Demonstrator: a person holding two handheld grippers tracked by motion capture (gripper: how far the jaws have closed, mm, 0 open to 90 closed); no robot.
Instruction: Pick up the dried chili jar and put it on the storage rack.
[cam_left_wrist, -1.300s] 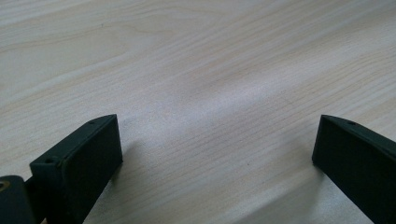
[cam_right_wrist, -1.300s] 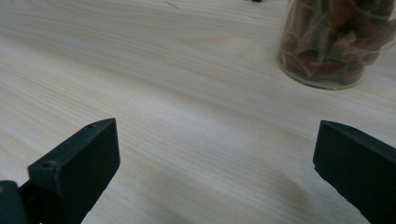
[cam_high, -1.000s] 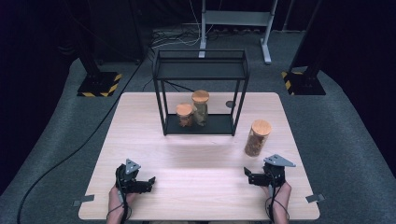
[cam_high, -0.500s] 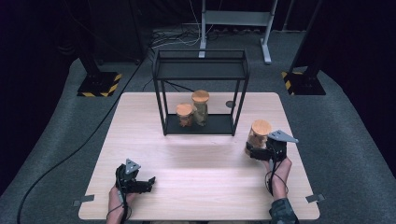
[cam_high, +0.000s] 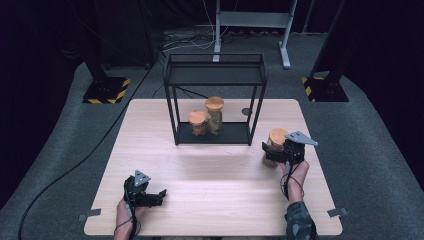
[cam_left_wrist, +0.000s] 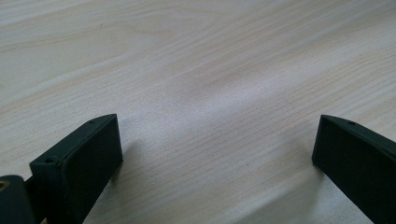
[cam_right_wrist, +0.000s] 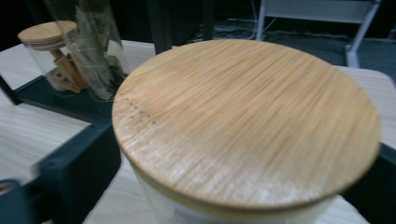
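Pale wood counter (cam_high: 215, 195) on grey carpet (cam_high: 65, 150), dark room. Right gripper (cam_high: 274, 152) jaws, just closing, clasp the jar (cam_high: 276, 136) beside the black shelf rack (cam_high: 215, 82). Left gripper (cam_high: 152, 196) jaws released, nothing between.

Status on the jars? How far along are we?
Done: two jars, a short jar and a tall jar, stand on the rack. In hand: the right gripper is at the third jar on the table, jaws just closing on either side below its lid; a firm grip can't be confirmed. Left: lifting it, probably onto the rack. The left gripper rests open.
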